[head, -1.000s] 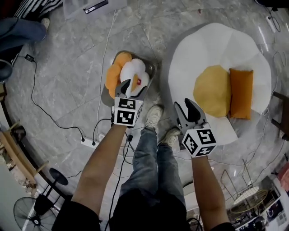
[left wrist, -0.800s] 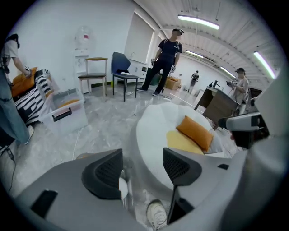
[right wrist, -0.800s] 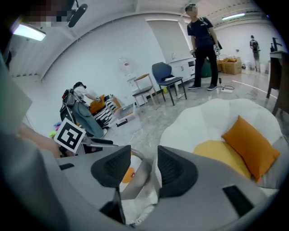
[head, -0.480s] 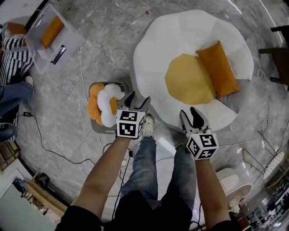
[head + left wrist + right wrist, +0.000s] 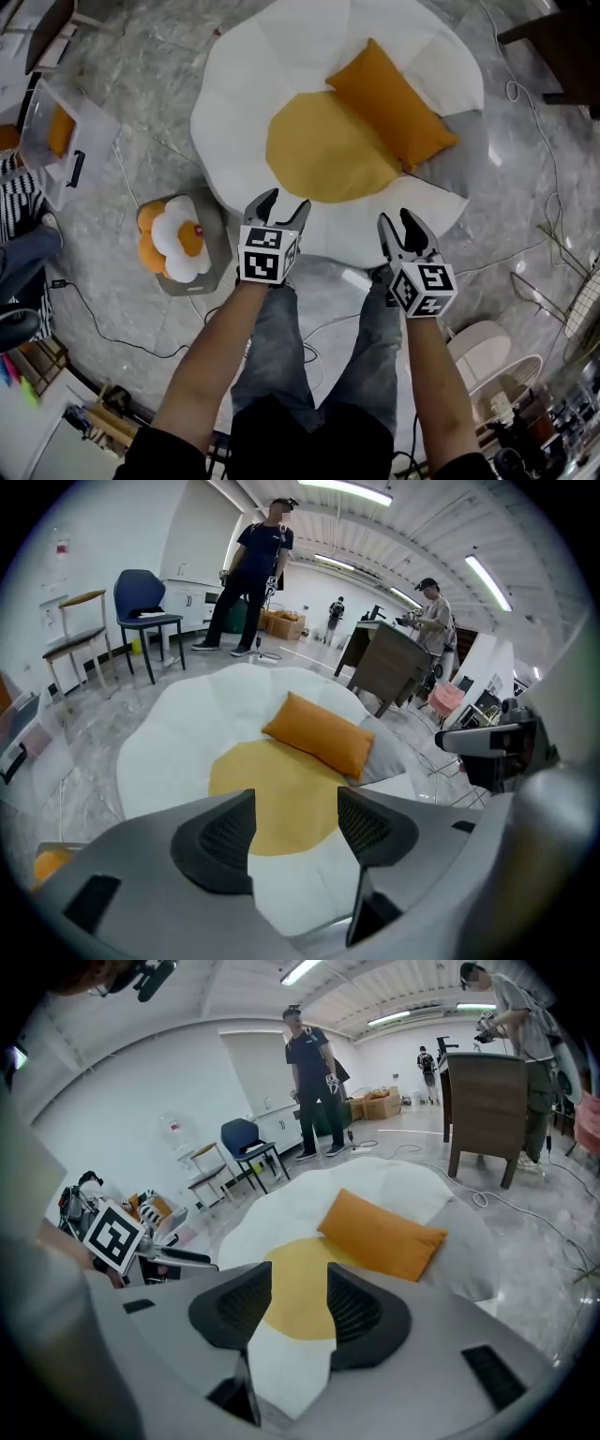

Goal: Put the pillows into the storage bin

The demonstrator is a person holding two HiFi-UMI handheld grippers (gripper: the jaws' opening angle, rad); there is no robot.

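Meanwhile, the left gripper [image 5: 284,202] and the right gripper [image 5: 398,220] hung mid-frame, jaws apart and empty. An orange rectangular fabric pillow [image 5: 389,103] lay on the white-and-yellow egg-shaped cushion [image 5: 272,56] at upper centre; a white-and-orange flower-shaped pillow [image 5: 173,246] sat in the grey storage bin [image 5: 216,269] at left

Orange pillow [image 5: 392,103] on egg cushion [image 5: 281,56]; flower pillow [image 5: 173,242] in bin [image 5: 217,255]

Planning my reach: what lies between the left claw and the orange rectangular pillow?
Only the big white egg-shaped cushion with its yellow centre; head view shows it.
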